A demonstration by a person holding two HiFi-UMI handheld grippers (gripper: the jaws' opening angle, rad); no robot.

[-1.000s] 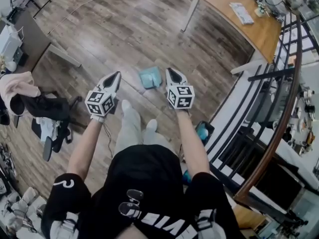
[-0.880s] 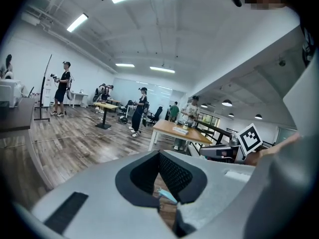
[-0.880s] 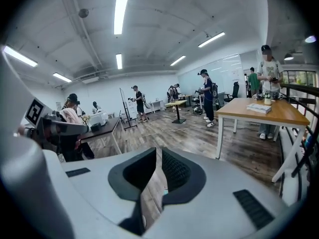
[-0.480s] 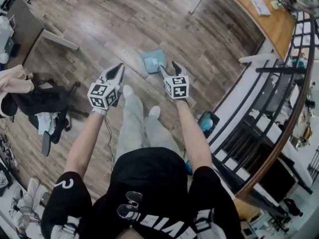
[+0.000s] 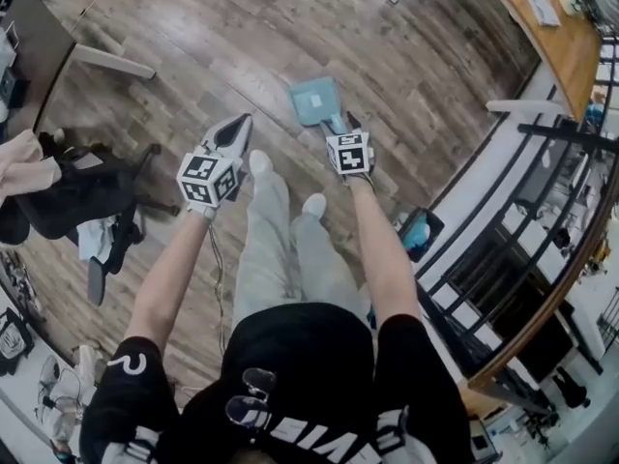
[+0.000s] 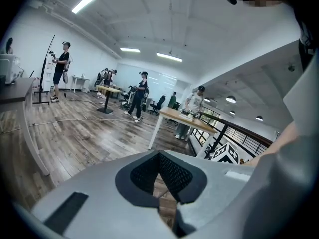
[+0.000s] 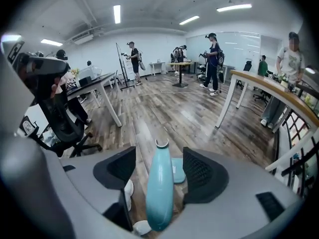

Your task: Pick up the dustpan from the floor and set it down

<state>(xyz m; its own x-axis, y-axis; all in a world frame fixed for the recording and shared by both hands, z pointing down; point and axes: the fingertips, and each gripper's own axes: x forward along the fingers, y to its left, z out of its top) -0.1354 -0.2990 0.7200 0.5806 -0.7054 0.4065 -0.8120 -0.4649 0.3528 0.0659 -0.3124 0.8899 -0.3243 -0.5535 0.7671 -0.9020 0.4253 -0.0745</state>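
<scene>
Lying on the wood floor (image 5: pixel 193 46), the teal dustpan (image 5: pixel 316 100) has its handle (image 7: pixel 159 193) between the jaws of the right gripper (image 5: pixel 344 122), which have just been opening and stand clear of it. The left gripper (image 5: pixel 236 127) is closed and empty.

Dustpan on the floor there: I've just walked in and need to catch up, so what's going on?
A person standing on the wood floor holds a tool in each hand. The right tool reaches the teal dustpan, which seems to lie on the floor. Its jaws have just been opening and straddle the handle without pressing it. The left tool is shut and empty, off to the side.
</scene>
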